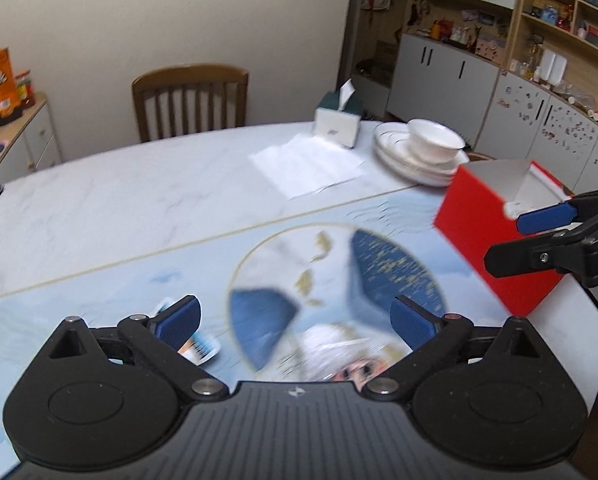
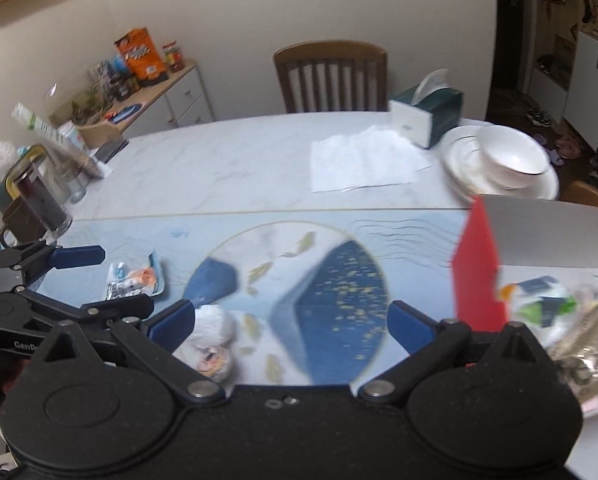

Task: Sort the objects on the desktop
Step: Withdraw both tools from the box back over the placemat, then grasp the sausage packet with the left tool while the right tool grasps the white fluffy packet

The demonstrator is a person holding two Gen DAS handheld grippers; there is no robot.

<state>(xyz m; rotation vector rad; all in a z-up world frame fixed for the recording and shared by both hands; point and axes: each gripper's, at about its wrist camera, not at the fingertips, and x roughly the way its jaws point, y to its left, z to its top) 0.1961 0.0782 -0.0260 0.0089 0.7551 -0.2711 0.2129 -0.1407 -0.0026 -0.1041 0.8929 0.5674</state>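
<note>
Both grippers, left (image 1: 295,322) and right (image 2: 291,320), hovered empty with fingers apart over the mat (image 1: 147,280); only the right view showed packets (image 2: 547,296) inside the red box (image 2: 477,264).

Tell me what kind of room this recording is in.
Most likely a home dining room: a marble-look table with a wooden chair, stacked plates and a bowl, and a tissue box.

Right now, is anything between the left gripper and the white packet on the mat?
Nothing visible blocks it. The left gripper is open, and the white packet lies on the mat just below its fingers, partly hidden by the gripper's body. The red box stands off to the right.
</note>
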